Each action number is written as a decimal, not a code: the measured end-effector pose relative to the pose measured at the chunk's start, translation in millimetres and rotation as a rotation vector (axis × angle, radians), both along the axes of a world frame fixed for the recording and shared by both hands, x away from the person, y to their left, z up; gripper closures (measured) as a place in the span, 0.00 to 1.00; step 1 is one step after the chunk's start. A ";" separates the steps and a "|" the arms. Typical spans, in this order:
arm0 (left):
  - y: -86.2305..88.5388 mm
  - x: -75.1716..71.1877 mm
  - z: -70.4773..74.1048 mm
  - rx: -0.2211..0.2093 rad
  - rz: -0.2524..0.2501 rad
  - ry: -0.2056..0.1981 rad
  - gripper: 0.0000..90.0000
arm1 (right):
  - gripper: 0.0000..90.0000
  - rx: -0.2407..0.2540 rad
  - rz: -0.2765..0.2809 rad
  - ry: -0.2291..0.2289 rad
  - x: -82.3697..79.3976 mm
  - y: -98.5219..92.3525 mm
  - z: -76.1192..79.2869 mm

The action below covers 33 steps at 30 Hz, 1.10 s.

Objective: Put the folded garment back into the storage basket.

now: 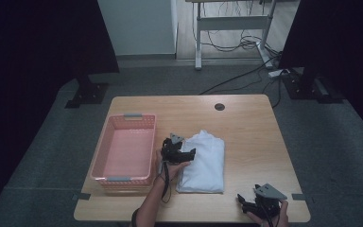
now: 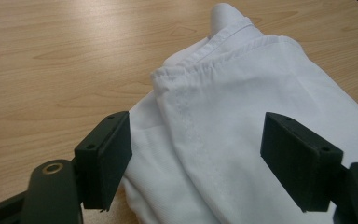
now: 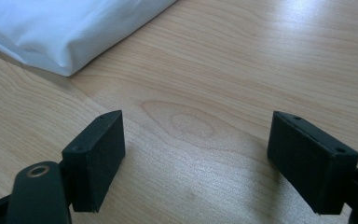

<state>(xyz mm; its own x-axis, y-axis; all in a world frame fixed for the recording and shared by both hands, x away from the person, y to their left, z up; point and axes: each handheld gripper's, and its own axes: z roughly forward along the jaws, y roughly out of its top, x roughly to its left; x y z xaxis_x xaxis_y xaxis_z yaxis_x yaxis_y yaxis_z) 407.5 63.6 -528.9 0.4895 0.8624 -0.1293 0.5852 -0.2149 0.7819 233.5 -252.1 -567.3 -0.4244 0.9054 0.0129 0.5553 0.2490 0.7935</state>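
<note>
A folded white garment (image 1: 203, 163) lies on the wooden table (image 1: 250, 127), right of centre. My left gripper (image 1: 183, 153) is at the garment's left edge, held by a hand coming from the bottom. In the left gripper view the gripper (image 2: 198, 140) stands open, its two black pads apart on either side of the white cloth (image 2: 242, 93) without pressing it. My right gripper (image 1: 246, 202) rests near the table's front edge, to the right of the garment. Its jaws (image 3: 198, 140) are open over bare wood, with a corner of the garment (image 3: 65, 28) farther off.
An empty pink basket (image 1: 127, 153) with grey handles stands on the left part of the table, close beside my left hand. A dark round hole (image 1: 220, 107) sits near the table's far edge. Bare wood lies to the right of the garment.
</note>
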 end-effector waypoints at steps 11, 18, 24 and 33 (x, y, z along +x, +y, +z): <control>-2.3 7.5 -7.6 0.030 0.021 0.019 0.24 | 0.21 0.001 0.008 -0.002 0.1 0.4 -0.2; -0.2 11.9 -13.9 0.057 0.050 0.047 0.18 | 0.21 0.000 0.017 -0.003 0.1 0.6 -0.2; 4.2 13.9 -20.9 0.030 0.062 0.069 0.14 | 0.21 0.000 0.018 -0.003 0.1 0.8 -0.2; 1.2 14.3 -21.7 0.050 0.058 0.068 0.15 | 0.21 0.000 0.017 -0.003 0.0 1.0 -0.2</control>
